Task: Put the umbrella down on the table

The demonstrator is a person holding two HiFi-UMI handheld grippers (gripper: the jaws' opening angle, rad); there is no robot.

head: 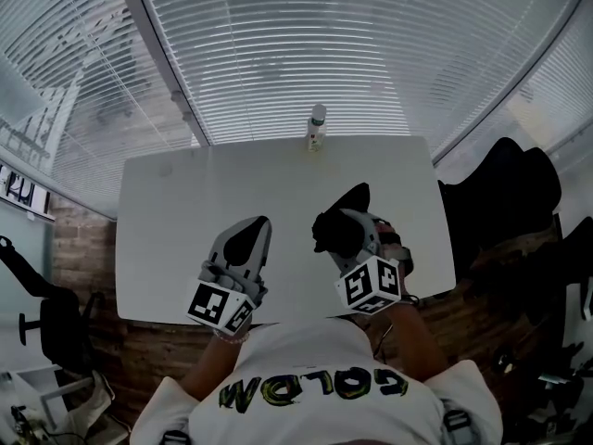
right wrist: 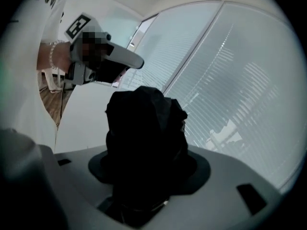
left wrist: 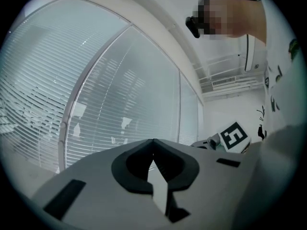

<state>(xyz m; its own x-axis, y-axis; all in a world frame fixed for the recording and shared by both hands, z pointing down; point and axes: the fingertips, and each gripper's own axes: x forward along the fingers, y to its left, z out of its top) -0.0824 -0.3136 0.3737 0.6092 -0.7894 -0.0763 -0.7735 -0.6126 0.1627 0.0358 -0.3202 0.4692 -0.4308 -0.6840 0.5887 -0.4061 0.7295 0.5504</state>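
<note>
A folded black umbrella point(head: 335, 222) point(right wrist: 144, 128) is clamped between the jaws of my right gripper point(head: 352, 235) point(right wrist: 144, 169), which is shut on it. It hangs a little above the white table point(head: 176, 211), over the near right part. The umbrella's bunched fabric fills the jaw gap and hides the pads. My left gripper point(head: 258, 228) point(left wrist: 153, 142) hovers over the near middle of the table, left of the umbrella. Its jaws meet at the tips with nothing between them. It also shows in the right gripper view as the left gripper point(right wrist: 117, 56).
A small bottle point(head: 317, 128) stands at the table's far edge, in front of the window blinds. A black chair point(head: 505, 188) stands off the table's right side, and another office chair point(head: 46, 323) is at the lower left. The floor is wood.
</note>
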